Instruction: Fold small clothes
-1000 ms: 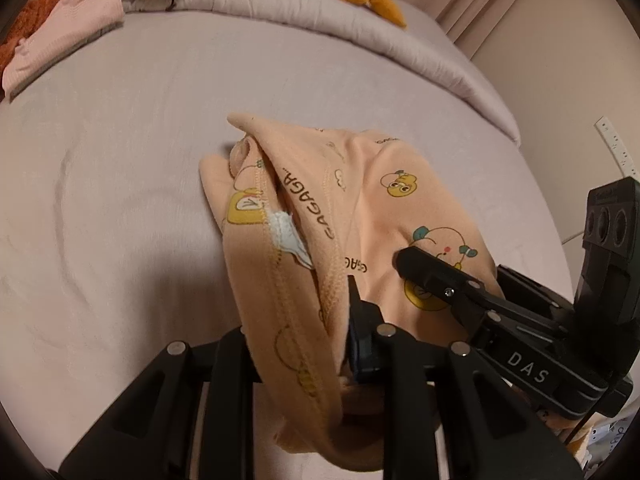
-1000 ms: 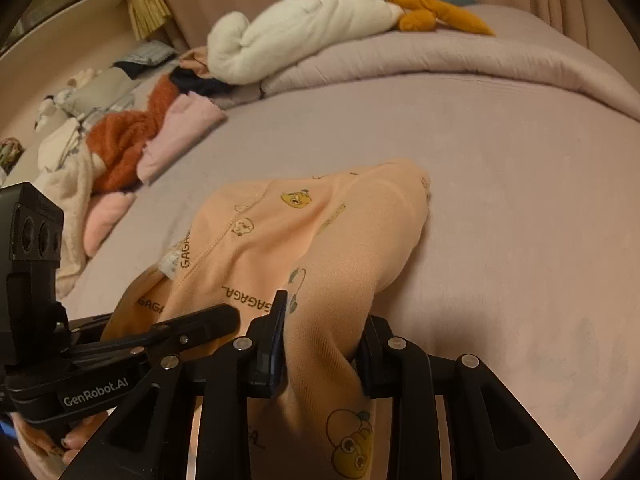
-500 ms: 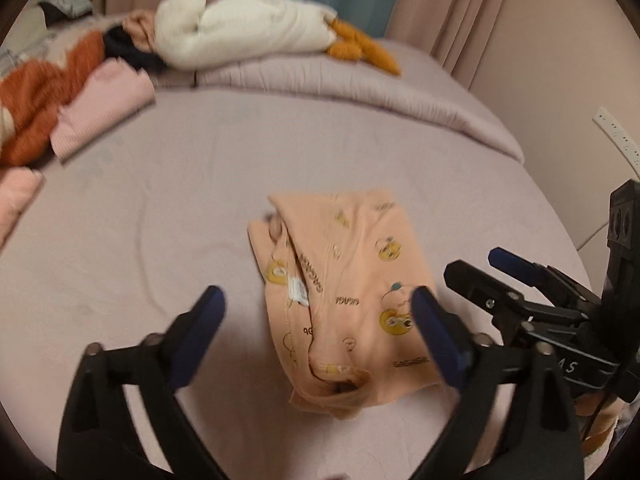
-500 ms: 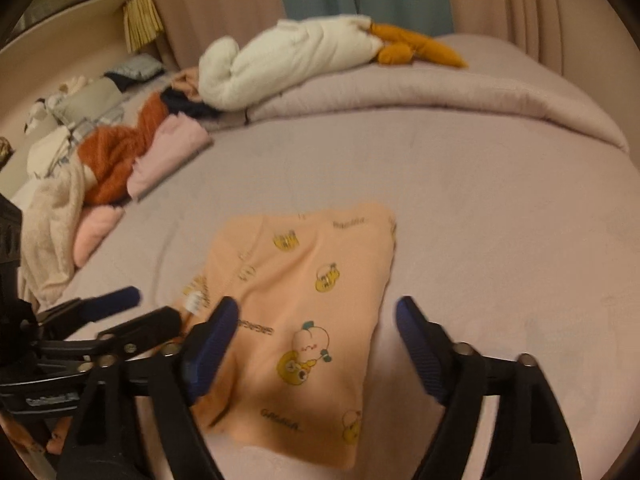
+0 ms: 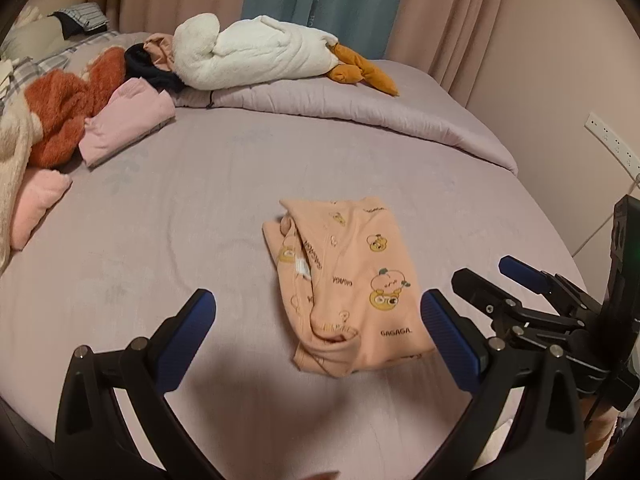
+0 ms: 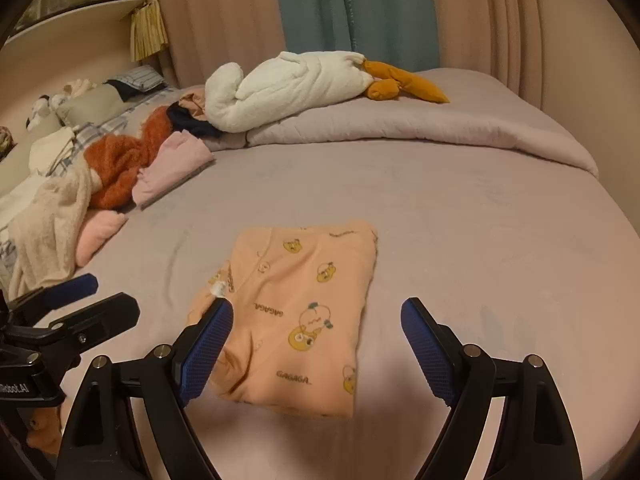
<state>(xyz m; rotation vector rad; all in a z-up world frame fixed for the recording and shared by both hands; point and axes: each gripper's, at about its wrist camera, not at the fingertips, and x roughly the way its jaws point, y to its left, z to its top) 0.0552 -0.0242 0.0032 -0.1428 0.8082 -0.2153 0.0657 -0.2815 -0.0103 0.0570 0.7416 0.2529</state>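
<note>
A small peach garment with cartoon prints (image 5: 352,280) lies folded on the lilac bed sheet (image 5: 180,216); it also shows in the right wrist view (image 6: 296,312). Its left edge is bunched, with a white label showing. My left gripper (image 5: 316,336) is open and empty, held above and just short of the garment. My right gripper (image 6: 316,344) is open and empty, above the garment's near end. The right gripper also shows at the right of the left wrist view (image 5: 496,284), open. The left gripper shows at the left of the right wrist view (image 6: 100,300), open.
A pile of clothes lies at the far left: a folded pink piece (image 5: 124,124), a rust fuzzy piece (image 5: 64,112), a cream one (image 6: 48,220). A white plush goose (image 5: 256,56) lies on the rolled quilt (image 5: 360,112) at the back. The wall is at the right.
Both grippers let go of the peach garment, opened wide and pulled back and up. The garment dropped flat and folded on the sheet.
</note>
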